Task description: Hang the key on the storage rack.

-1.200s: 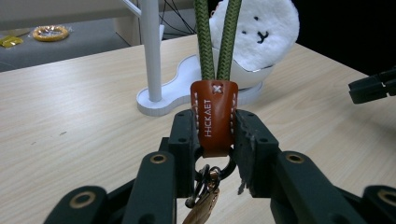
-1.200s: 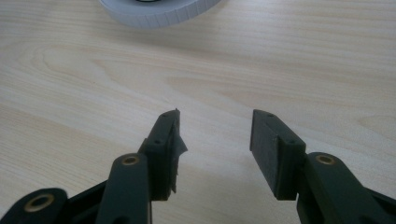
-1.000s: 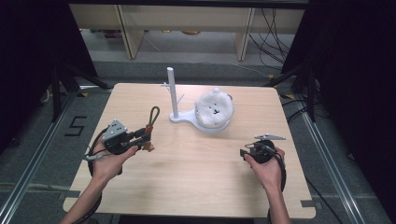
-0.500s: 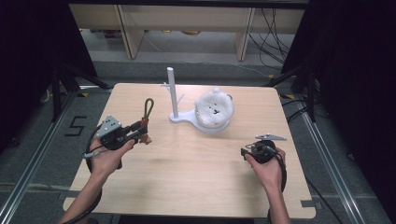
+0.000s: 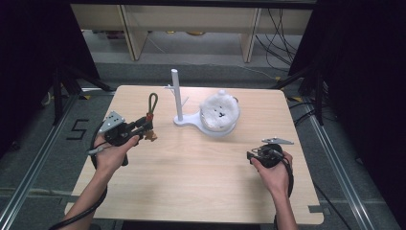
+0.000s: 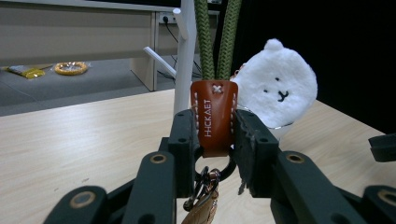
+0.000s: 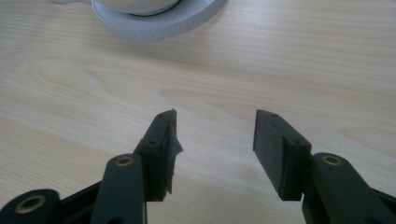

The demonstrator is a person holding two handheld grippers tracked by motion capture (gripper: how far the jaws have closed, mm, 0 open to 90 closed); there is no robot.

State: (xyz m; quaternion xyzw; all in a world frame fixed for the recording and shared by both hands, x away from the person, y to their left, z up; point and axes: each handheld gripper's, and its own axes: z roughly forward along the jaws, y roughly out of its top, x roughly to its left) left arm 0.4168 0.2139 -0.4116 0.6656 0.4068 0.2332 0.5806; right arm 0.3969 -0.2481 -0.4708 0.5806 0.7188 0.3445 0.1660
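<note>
My left tool [image 5: 143, 125] is closed on the brown leather tab [image 6: 214, 114] of a keychain, whose green cord loop [image 5: 152, 103] stands upright above the jaws while its metal clip [image 6: 201, 198] hangs below them. Compared with a second ago, this hand has carried the keychain slightly toward the left edge of the worktop [image 5: 201, 187] and brought the loop more nearly vertical, which I judge to be an alignment for hooking it over a peg. The white stand [image 5: 176, 93], an upright post with short side pegs, rises just beyond the loop in the left gripper view, apart from it in the high view. A white plush bear pouch [image 5: 219, 112] rests on the stand's round base [image 7: 159, 21], to the right of the post. My right tool [image 7: 215, 135] sits low over the bare worktop near the right front, its jaws having just been opening, with nothing between them; the hand itself has kept its place. I judge that the hanging step is not yet done: the loop must travel forward to a peg.
</note>
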